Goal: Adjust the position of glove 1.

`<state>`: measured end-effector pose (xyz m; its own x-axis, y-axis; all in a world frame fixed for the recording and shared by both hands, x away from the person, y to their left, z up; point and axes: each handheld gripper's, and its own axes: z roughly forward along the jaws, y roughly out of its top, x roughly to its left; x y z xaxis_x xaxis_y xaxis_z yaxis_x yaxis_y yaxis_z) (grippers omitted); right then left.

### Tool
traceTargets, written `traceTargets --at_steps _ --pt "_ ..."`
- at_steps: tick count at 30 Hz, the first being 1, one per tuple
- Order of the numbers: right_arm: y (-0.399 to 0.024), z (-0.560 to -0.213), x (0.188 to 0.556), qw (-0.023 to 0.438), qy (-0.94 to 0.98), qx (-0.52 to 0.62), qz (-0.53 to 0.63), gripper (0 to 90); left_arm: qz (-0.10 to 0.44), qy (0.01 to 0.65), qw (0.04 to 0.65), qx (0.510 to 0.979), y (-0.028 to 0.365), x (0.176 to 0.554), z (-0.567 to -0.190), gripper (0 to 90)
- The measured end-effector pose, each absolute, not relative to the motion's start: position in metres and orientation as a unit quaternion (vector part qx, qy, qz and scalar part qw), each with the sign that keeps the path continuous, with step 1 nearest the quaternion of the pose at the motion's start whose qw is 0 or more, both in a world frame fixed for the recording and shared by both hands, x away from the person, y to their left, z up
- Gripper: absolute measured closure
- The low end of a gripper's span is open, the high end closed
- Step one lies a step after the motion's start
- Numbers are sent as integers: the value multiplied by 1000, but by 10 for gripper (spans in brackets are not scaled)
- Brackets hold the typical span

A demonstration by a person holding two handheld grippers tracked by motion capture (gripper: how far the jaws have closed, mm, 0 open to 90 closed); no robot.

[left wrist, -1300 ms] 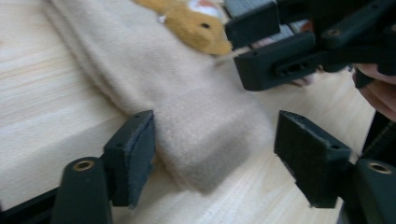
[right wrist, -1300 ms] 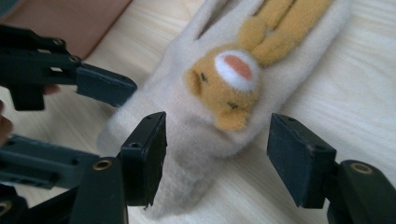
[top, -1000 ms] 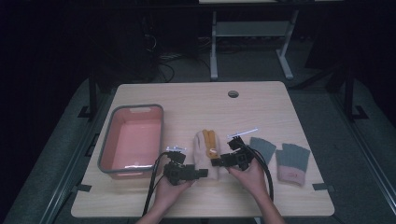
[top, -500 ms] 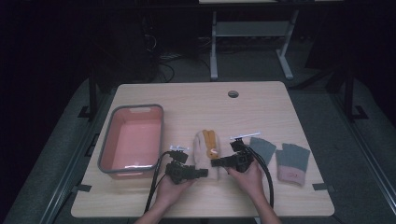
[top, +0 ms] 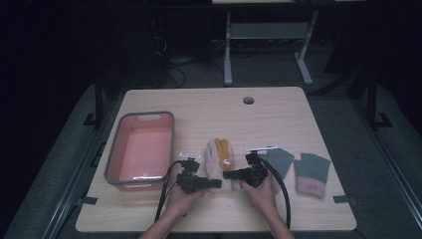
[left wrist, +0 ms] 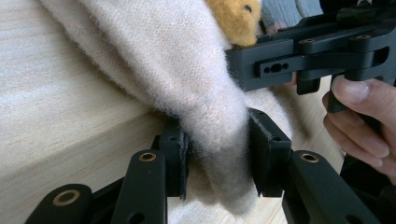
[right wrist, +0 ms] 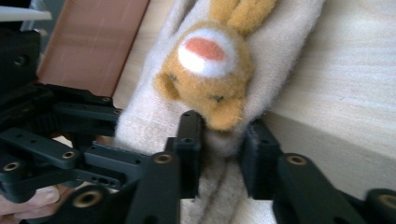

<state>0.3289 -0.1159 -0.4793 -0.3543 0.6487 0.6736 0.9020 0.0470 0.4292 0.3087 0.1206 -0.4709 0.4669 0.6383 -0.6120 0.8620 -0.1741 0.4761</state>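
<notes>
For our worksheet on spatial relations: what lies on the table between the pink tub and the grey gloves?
In the high view, the cream glove with an orange animal face lies between the pink tub and the grey gloves, flanked by the left gripper and right gripper.

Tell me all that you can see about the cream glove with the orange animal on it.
The cream glove looks like a soft, fuzzy knit. It lies flat on the table, between the pink bin and the grey gloves. An orange plush animal face with a white and pink patch sits on top. The left gripper is shut on a fold at one side; the right gripper pinches the fabric just under the animal face.
</notes>
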Motion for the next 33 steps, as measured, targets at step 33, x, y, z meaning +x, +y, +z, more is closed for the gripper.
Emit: traceTargets --at_steps 33 --pt "-116 -476 335 159 -702 -566 -403 679 -134 473 405 771 119 308 -470 657"
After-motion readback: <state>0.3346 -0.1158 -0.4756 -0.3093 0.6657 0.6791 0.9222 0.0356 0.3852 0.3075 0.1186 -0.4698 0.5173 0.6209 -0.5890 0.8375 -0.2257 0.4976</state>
